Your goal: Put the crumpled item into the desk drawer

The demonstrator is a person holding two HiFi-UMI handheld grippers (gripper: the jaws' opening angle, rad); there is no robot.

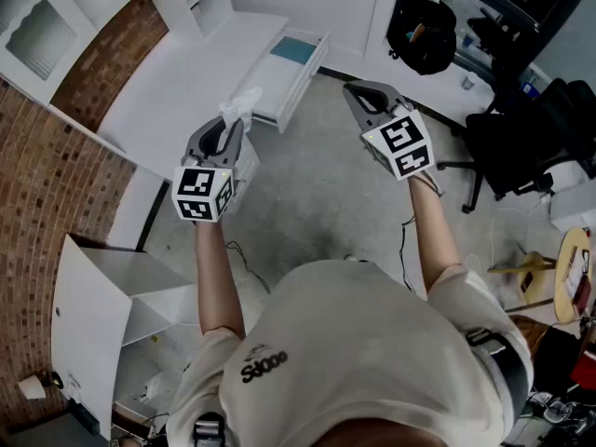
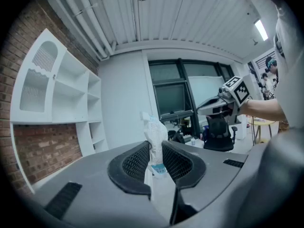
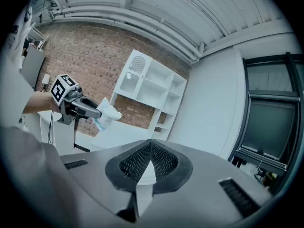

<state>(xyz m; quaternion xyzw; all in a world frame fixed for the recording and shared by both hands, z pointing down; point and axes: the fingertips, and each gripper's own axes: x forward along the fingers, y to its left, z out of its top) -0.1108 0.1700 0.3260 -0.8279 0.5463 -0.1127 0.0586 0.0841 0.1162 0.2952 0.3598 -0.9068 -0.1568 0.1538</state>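
While my left gripper (image 1: 226, 138) pinches the crumpled item (image 1: 244, 106) narrow between its pads, most of it sticking out past the tips, the open desk drawer (image 1: 308, 71) lies just ahead and a bit right of that claw. My right gripper (image 1: 358, 94), jaws pressed together on nothing, hangs off the drawer's far side. I judge the drop is the left's job.

We count two grippers, the left gripper (image 1: 226, 130) and the right gripper (image 1: 358, 91). We count one crumpled item (image 1: 241, 107), one white desk (image 1: 186, 82), one open drawer (image 1: 296, 59), one white shelf unit (image 1: 47, 12) and one black office chair (image 1: 507, 152).
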